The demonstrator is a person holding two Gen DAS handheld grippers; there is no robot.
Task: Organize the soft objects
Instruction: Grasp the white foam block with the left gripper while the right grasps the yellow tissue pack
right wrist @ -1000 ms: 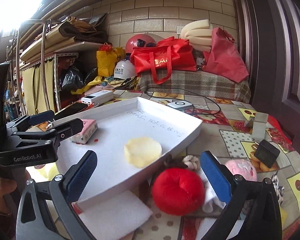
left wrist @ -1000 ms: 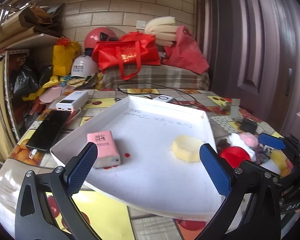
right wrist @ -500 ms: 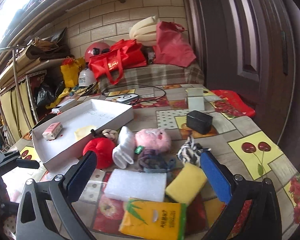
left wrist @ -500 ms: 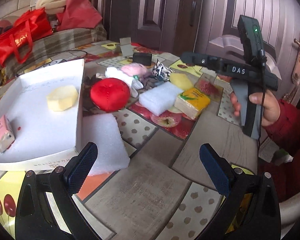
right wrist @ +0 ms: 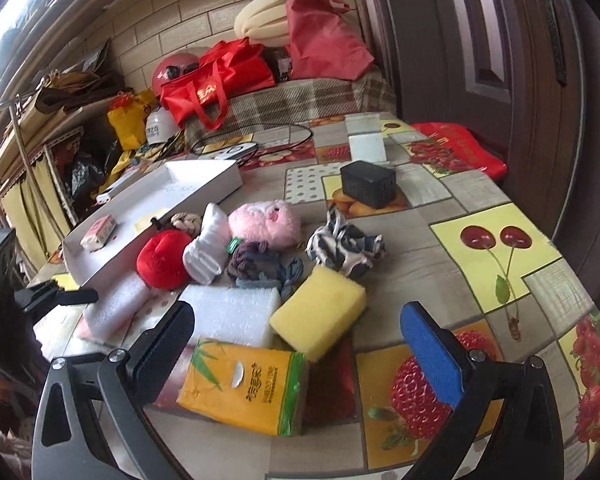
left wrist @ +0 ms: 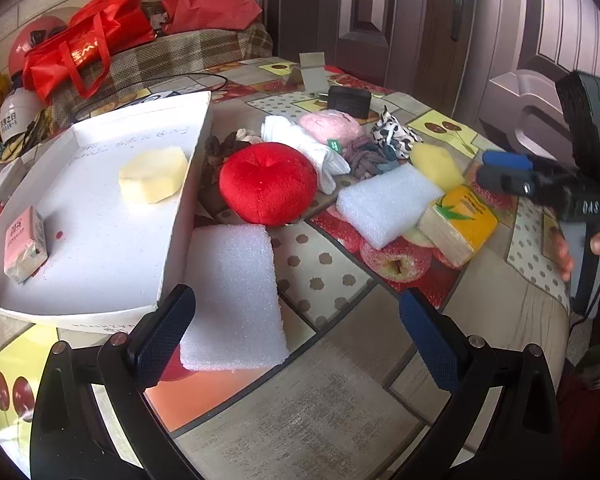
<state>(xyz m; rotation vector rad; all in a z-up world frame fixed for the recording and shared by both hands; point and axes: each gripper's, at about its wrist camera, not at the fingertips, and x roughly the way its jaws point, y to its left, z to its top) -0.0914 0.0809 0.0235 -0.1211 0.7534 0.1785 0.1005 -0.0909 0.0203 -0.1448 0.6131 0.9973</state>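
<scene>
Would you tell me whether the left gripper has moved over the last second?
Yes. The left gripper swung right, off the white tray it faced earlier, towards the foam pad.

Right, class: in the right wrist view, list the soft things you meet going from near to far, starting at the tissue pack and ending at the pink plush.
Yellow tissue pack → yellow sponge → knotted grey-purple hair ties → pink plush toy.
</scene>
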